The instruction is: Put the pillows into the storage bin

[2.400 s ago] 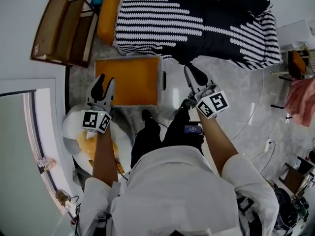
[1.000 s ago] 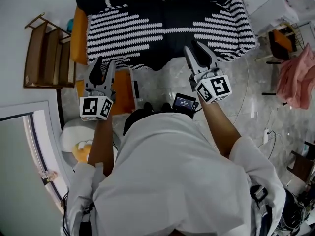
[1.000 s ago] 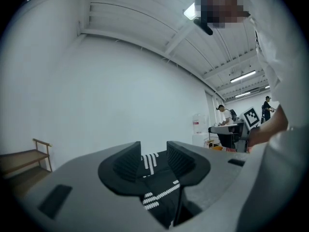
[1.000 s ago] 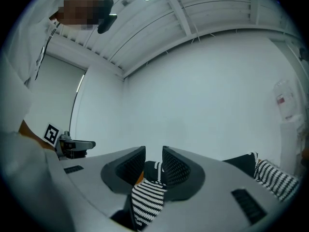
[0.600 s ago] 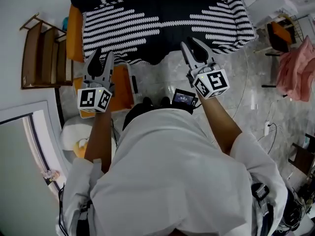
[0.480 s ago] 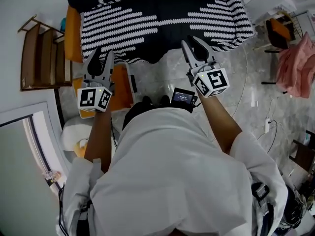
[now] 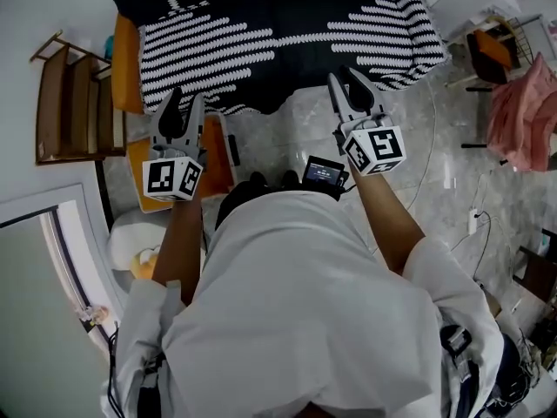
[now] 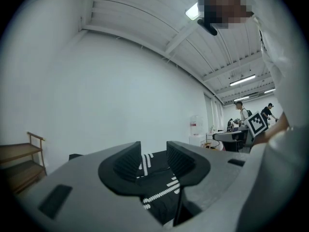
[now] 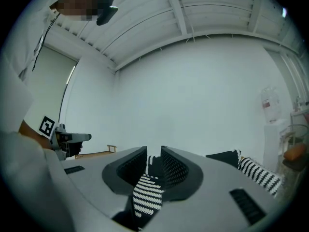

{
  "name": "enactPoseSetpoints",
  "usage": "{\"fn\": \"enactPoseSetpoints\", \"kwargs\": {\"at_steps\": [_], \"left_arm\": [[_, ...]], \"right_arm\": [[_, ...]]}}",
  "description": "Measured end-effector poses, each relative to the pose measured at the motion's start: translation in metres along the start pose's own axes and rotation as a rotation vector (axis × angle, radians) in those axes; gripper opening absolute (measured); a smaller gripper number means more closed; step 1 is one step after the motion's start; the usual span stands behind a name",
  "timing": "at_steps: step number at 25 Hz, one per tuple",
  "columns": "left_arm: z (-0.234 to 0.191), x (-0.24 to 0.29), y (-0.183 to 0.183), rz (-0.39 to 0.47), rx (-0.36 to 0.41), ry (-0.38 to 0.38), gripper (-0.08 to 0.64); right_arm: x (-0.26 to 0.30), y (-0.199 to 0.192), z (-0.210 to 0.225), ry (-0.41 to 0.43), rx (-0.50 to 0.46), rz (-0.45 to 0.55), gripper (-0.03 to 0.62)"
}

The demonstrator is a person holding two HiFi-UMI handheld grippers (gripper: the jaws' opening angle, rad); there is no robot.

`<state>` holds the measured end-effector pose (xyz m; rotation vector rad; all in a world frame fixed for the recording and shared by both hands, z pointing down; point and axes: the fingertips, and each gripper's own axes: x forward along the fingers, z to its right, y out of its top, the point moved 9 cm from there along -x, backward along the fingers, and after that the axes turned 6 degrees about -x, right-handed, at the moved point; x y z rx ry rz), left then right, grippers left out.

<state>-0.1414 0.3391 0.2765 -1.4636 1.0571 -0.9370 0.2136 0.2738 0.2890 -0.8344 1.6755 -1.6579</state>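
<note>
Both empty: left gripper (image 7: 185, 101) has its jaws apart, right gripper (image 7: 345, 78) jaws just narrowed to a slim gap. Orange pillow (image 7: 127, 59) lies at the left edge of the bed (image 7: 287, 24), with the storage bin (image 7: 228, 146) on the floor beside it. Best to open wide and bite deep into a pillow corner.

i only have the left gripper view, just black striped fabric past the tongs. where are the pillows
Observer: The head view shows an orange pillow lying along the left edge of the bed.
Operator: ok and the bin
Observer: A white-rimmed bin sits on the floor, directly under the left tongs as the head view sees it, with something orange inside.
Operator: is the right side holding anything
Observer: No. The right tongs have just been closing to a narrow gap, and nothing is between them.
</note>
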Motion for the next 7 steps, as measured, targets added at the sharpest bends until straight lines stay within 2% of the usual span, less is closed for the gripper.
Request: {"fn": "enactPoseSetpoints", "kwargs": {"at_steps": [7], "left_arm": [[0.0046,0.0011,-0.008,0.009,-0.036,0.003,0.167]], "right_arm": [[-0.0026,-0.0016,0.0043,-0.025,0.013,0.013,0.106]]}}
